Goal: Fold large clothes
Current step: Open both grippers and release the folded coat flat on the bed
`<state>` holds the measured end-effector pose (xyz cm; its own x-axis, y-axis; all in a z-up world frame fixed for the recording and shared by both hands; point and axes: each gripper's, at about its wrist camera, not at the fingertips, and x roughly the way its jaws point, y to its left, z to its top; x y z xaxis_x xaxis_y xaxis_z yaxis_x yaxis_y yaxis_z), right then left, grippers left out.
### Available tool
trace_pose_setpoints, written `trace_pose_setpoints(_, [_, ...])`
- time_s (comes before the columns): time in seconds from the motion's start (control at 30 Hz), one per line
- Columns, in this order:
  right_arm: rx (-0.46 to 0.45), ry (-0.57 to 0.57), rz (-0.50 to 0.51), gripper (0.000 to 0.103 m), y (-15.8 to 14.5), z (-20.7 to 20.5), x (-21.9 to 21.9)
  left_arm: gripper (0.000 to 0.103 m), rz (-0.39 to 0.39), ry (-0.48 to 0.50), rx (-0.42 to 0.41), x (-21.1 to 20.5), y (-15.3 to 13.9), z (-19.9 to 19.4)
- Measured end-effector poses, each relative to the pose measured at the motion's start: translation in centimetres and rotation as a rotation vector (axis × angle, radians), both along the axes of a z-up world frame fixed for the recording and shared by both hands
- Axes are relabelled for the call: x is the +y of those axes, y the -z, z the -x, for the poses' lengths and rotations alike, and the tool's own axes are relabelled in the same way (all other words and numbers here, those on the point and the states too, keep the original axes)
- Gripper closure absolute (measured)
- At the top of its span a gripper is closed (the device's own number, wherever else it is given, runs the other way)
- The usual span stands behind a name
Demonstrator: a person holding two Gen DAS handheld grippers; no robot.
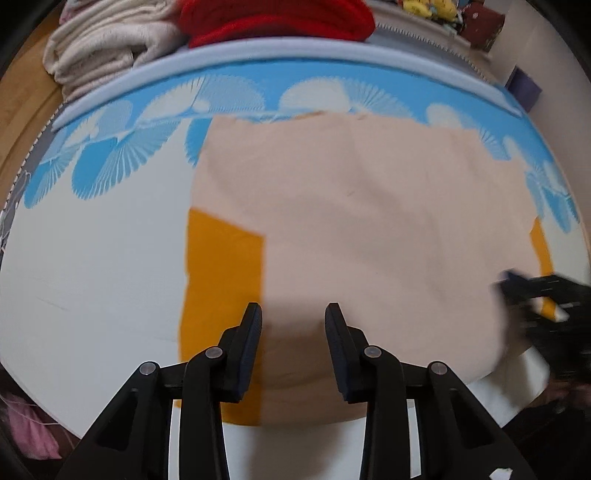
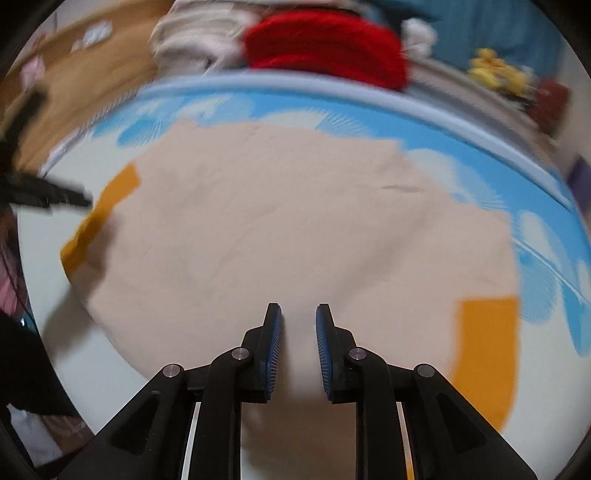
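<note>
A large peach garment [image 1: 362, 221] with orange sleeves [image 1: 221, 288] lies flat on a white and blue patterned bed sheet [image 1: 92, 258]. My left gripper [image 1: 293, 314] is open and empty, just above the garment's near left part beside the orange sleeve. My right gripper [image 2: 298, 317] is open and empty above the near middle of the garment [image 2: 277, 221]; its other orange sleeve [image 2: 484, 354] lies to the right. The right gripper also shows blurred in the left wrist view [image 1: 543, 295]. The left gripper shows blurred in the right wrist view [image 2: 48, 195].
Folded cream towels [image 1: 107, 40] and a red knit item [image 1: 277, 18] are stacked past the bed's far edge. A yellow plush toy [image 2: 498, 72] sits at the far right. Wooden floor [image 2: 74, 85] lies to the left. Pink fabric [image 1: 29, 428] lies at the near left.
</note>
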<state>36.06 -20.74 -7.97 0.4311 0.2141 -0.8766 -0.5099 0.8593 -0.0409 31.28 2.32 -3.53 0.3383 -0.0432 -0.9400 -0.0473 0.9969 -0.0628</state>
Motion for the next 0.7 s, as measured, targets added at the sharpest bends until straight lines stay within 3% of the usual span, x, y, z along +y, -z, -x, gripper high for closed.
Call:
trace_pose_setpoints(0.1, [0.066,0.037,0.111,0.082,3.0,-2.2,1.9,0.072,0.057,-0.047,-0.020,0.0,-0.7,-0.1])
trace_pose_setpoints(0.2, [0.107,0.130,0.072,0.082,4.1,-4.5,1.6,0.072,0.078,-0.071,-0.025,-0.3,-0.6,0.1])
trace_pose_setpoints(0.33, [0.059,0.142,0.109,0.082,3.8,-5.1,2.5,0.072,0.072,-0.034,-0.033,-1.9,-1.1,1.0])
trace_pose_setpoints(0.4, [-0.012,0.146,0.109,0.082,2.5,-5.2,2.5,0.072,0.066,-0.025,-0.044,-2.3,-1.6,1.6])
trace_pose_setpoints(0.47, [-0.056,0.179,0.105,0.082,2.0,-5.6,1.3,0.072,0.072,-0.028,-0.057,-1.9,-1.9,1.8])
trace_pose_setpoints(0.57, [0.047,0.337,0.159,0.078,3.7,-6.6,-2.5,0.073,0.064,-0.025,-0.075,-1.3,-2.1,2.4])
trace_pose_setpoints(0.63, [0.039,0.415,0.118,0.077,2.3,-6.0,-5.1,0.073,0.064,-0.010,-0.089,-1.0,-2.4,2.8])
trace_pose_setpoints(0.7, [0.025,0.421,0.109,0.076,1.6,-5.2,-6.7,0.073,0.057,0.006,-0.117,-0.8,-3.0,3.6])
